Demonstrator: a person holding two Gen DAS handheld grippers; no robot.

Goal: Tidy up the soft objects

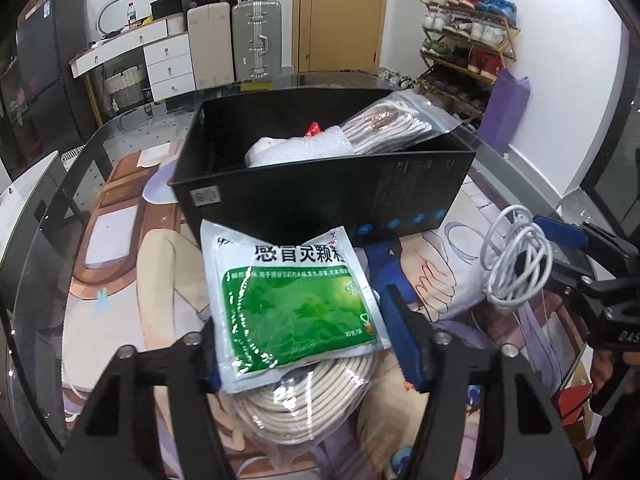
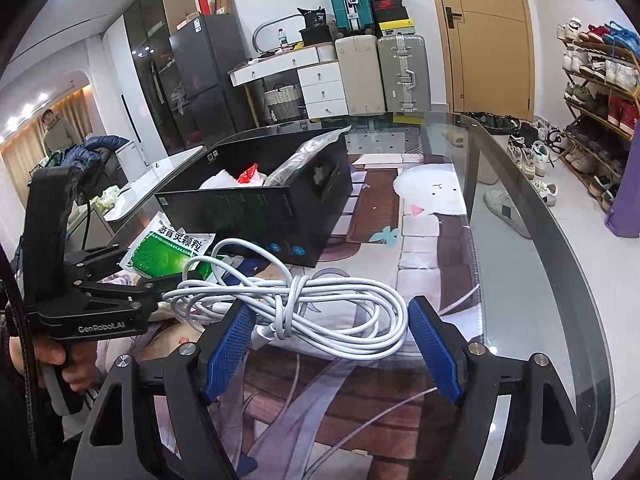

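Note:
A green and white medicine sachet [image 1: 292,300] lies between the fingers of my left gripper [image 1: 308,336], whose jaws stand apart around it; it rests on a coil of beige cable [image 1: 304,396]. It also shows in the right wrist view [image 2: 168,250]. A bundle of white charging cable [image 2: 296,312] lies on the table between the open blue pads [image 2: 434,344] of my right gripper [image 2: 328,340]; it also shows in the left wrist view [image 1: 516,264]. The black box [image 1: 320,200] behind holds a bagged beige cable [image 1: 392,120], white foam and a red item.
The glass table [image 2: 520,280] covers an illustrated mat and curves away at the right edge. The black box [image 2: 276,204] stands mid-table. Beyond are suitcases [image 2: 400,72], a white desk, a door and a shoe rack [image 2: 600,92]. A person stands far left.

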